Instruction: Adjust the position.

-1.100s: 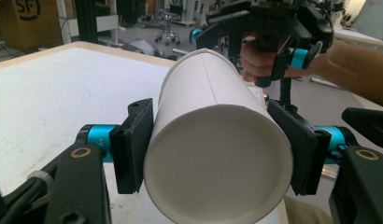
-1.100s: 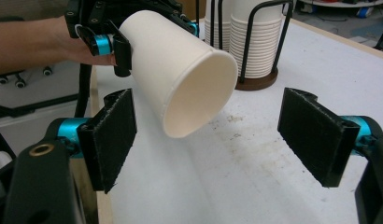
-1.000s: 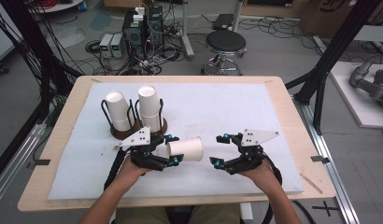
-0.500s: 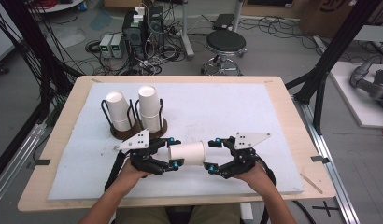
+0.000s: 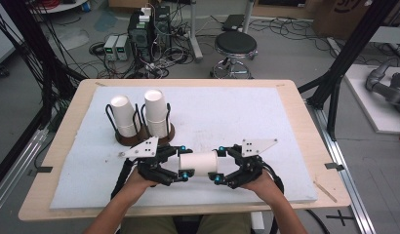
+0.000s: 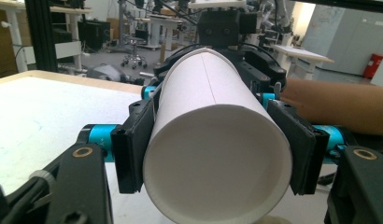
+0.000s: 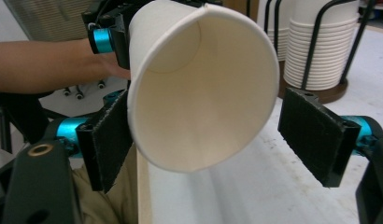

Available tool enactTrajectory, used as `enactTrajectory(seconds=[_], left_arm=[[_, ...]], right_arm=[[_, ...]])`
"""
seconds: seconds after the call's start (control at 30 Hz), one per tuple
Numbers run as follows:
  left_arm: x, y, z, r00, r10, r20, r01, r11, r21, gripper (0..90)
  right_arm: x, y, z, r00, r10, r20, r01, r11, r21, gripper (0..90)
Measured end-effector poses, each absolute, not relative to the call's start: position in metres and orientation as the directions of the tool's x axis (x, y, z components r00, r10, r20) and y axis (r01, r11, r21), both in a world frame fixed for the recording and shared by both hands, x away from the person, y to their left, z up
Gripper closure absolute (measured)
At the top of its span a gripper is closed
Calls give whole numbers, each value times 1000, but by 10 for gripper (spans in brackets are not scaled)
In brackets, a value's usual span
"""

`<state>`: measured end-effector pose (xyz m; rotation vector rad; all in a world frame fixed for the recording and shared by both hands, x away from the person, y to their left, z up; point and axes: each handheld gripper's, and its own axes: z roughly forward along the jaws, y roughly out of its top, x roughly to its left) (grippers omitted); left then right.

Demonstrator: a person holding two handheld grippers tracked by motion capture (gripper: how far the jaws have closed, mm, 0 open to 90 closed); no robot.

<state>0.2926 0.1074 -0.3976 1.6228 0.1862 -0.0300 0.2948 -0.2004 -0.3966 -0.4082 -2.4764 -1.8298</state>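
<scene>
Here, the table [image 5: 305,146], covered by a white mat [image 5: 237,117], carried everything shown, seen from the high view. At about 10 o'clock on the mat stood a brown-based rack [image 5: 139,139] with black wire loops, holding two stacks [image 5: 156,113] of upturned white cups side by side; the right gripper view showed the same stacks [image 7: 315,51] at 1 o'clock behind the wires.

At about 6 o'clock on the mat, near the front edge, the two grippers faced each other. Between them lay the cup [image 5: 198,164], held on its side above the mat, its closed base toward the left gripper [image 5: 182,162] at 9 o'clock and its open mouth toward the right gripper [image 5: 218,163] at 3 o'clock.

In the left gripper view, the left gripper [image 6: 217,154] had both black pads pressed flat against the sides of the cup [image 6: 217,168], so it was clamped on the base end; its jaws had just been closing on the cup.

In the right gripper view, the right gripper [image 7: 217,140] stood wide around the mouth of the cup [image 7: 203,93]. Its left pad [image 7: 110,140] lay just beside or touching the rim, I could not tell which, while the right pad [image 7: 315,135] stood clear of the rim, so this gripper was not gripping.
</scene>
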Motion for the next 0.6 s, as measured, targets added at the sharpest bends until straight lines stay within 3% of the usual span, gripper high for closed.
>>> enactTrajectory(seconds=[0.6], left_arm=[[294, 108, -400, 986, 77, -149, 150, -17, 989, 361]], right_arm=[[296, -204, -399, -972, 128, 199, 222, 193, 956, 334]])
